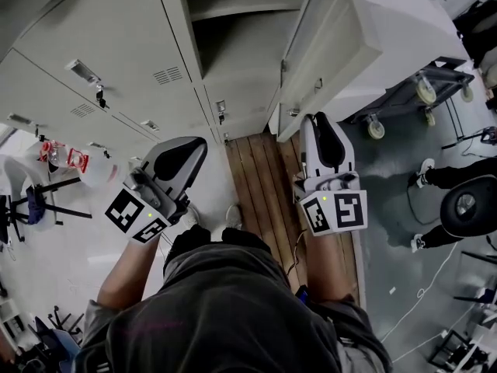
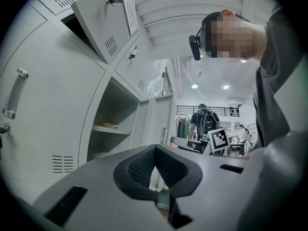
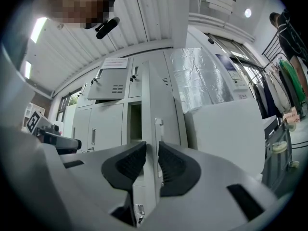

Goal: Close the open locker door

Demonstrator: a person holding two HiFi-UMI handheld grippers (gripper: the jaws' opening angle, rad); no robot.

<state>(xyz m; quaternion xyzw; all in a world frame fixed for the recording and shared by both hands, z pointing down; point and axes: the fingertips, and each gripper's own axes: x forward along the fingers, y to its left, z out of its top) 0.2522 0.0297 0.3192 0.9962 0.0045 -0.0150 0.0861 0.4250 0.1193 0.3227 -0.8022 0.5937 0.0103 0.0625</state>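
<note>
Look to the upper centre-right of the head view for the open locker door [image 1: 330,29], swung well out from its bare compartment [image 1: 237,49] and seen nearly edge-on. Note the right tongs [image 1: 324,123] just below it, held level, jaws part-spread and pinching nothing. In the right gripper view, find the same door [image 3: 166,95] standing beyond those tongs [image 3: 152,148], its near edge lined up with the narrow gap and its handle [image 3: 157,125] just right of centre. Cannot tell whether either pad touches metal. Note the left tongs [image 1: 194,148] at centre-left, spread wide and empty [image 2: 156,165], aimed along the closed lockers [image 1: 101,37].

Judged step: getting onto the door before swinging it shut. Skip any pinch. Lay one jaw's flat side against the door's outer face, near the handle and far from the hinge, for leverage. Push in a smooth arc toward the compartment, following the hinge. Slow near the frame, then press until flush. Keep the left tongs out of the closing gap.
</note>
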